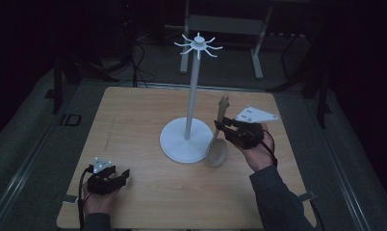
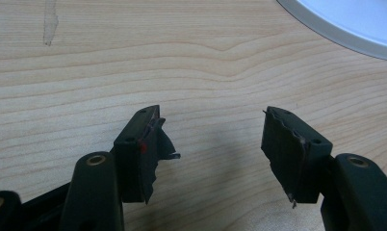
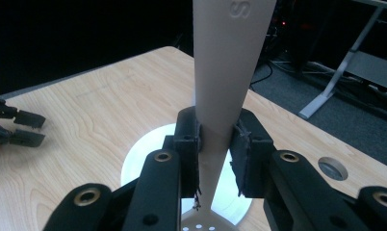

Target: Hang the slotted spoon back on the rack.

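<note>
A white stand (image 1: 191,86) with a round base (image 1: 179,142) and hooks at its top rises mid-table. A beige slotted spoon (image 1: 217,144) is lifted beside the base, bowl down, handle (image 3: 230,62) pointing up. My right gripper (image 1: 225,127) is shut on the spoon's handle just above the bowl; its black pads (image 3: 244,154) clamp it from both sides. My left gripper (image 1: 122,175) rests low near the table's front left corner, open, nothing between its fingers (image 2: 143,149). The rim of the stand base (image 2: 336,33) shows beyond it.
The wooden table (image 1: 134,125) has bare room on its left half and along the front. Dark floor, cables and a grey frame (image 1: 256,48) lie behind the far edge. A round grommet (image 3: 332,168) sits in the tabletop.
</note>
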Available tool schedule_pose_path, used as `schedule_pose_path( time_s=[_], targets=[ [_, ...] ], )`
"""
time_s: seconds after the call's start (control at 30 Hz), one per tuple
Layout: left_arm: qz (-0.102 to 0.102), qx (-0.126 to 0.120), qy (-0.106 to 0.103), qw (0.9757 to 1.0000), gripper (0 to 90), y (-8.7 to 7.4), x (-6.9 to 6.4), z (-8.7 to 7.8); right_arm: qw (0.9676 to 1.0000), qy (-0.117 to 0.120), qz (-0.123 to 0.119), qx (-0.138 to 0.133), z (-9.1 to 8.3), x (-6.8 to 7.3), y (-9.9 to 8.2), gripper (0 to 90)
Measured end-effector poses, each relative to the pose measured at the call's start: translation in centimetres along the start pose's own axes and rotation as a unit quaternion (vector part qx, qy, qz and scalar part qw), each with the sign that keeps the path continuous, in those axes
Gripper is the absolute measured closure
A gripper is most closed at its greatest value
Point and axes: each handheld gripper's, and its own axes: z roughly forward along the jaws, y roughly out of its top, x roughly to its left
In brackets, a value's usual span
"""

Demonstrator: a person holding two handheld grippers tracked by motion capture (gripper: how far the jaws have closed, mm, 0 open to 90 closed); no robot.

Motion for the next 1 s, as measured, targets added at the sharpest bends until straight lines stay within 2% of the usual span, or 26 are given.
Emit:
schedule_pose_path(
  time_s=[0.47,1.0],
  targets=[
    [0.000,-0.001,-0.001,1.0000,39.8,0.0,0.0,0.0,0.9999,0.001,0.006,-0.016,-0.1,-0.3,1.7,74.1],
    [-0.001,0.000,0.000,1.0000,39.8,0.0,0.0,0.0,0.9996,0.003,0.010,-0.028,-0.1,-0.6,2.8,74.1]
  ],
)
